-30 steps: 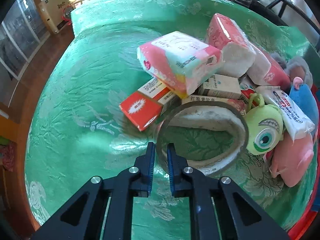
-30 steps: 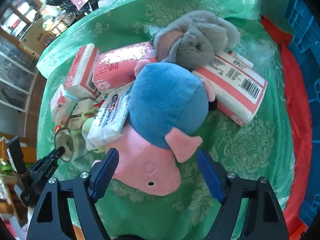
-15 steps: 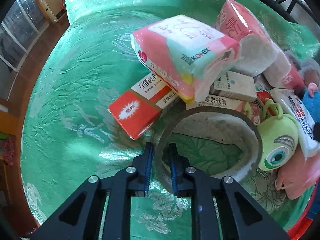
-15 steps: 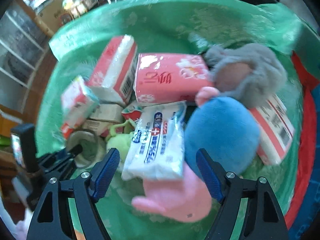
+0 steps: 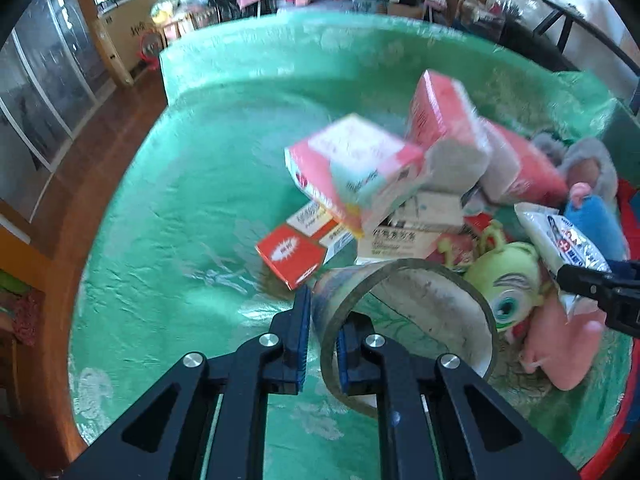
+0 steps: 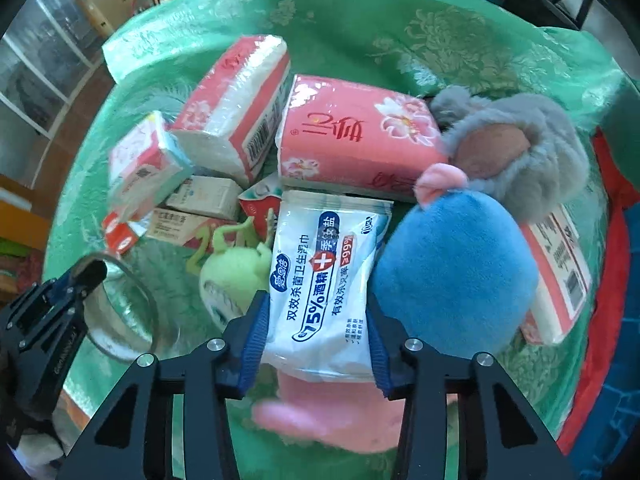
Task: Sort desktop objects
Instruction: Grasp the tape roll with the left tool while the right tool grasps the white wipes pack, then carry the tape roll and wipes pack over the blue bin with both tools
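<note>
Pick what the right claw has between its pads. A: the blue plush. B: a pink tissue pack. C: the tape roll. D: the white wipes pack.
D: in the right wrist view the right claw has just been closing, and its blue pads flank the wipes pack.

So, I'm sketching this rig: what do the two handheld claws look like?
Both match: the left claw and right claw have matte black angular finger arms with triangular cut-outs, round silver bolt heads, and ribbed blue pads lining the inner faces.
</note>
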The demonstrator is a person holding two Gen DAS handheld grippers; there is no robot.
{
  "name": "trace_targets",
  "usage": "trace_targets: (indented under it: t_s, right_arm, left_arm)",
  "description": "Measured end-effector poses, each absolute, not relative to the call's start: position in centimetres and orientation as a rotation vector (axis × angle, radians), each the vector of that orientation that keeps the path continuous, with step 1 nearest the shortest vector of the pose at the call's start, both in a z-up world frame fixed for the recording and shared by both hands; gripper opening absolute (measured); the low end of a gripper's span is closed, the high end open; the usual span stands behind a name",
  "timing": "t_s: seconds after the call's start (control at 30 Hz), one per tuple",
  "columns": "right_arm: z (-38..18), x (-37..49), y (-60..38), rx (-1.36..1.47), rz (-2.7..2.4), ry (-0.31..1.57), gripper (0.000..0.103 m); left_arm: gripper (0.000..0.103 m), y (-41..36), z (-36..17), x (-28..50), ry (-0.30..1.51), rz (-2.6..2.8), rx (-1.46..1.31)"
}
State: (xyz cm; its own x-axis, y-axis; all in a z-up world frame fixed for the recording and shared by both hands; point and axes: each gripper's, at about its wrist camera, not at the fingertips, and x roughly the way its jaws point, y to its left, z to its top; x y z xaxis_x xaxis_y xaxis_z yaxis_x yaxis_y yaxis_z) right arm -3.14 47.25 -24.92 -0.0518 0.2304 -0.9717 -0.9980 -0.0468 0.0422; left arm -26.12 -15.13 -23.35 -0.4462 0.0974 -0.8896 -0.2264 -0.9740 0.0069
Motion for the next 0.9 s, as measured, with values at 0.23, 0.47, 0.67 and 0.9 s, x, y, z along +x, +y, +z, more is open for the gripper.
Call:
trace_targets:
  t_s: [0.23, 0.47, 0.67, 0.9]
  right_arm:
    - [-19.1, -2.1, 43.6, -0.899, 1.468, 0.995, 0.043]
    - [-11.2, 1.0, 38.4, -0.743, 1.494, 0.901, 0.043]
    - [-4.0, 5.8, 32.3, -0.609, 1.452, 0.791, 0.043]
    - [3.4, 13.5, 23.7, -0.449, 1.346, 0.664, 0.044]
  left_arm:
    - [0.011, -14.4, -17.4, -25.0, 0.168, 2.562, -1.382]
    - [0.011, -10.8, -10.2, -20.7, 0.159, 2.579, -1.197]
    - [0.011, -5.6, -3.5, -15.3, 0.163, 2.523, -1.007]
    - [0.011, 2.7, 3.8, -8.5, 0.19, 2.412, -0.789]
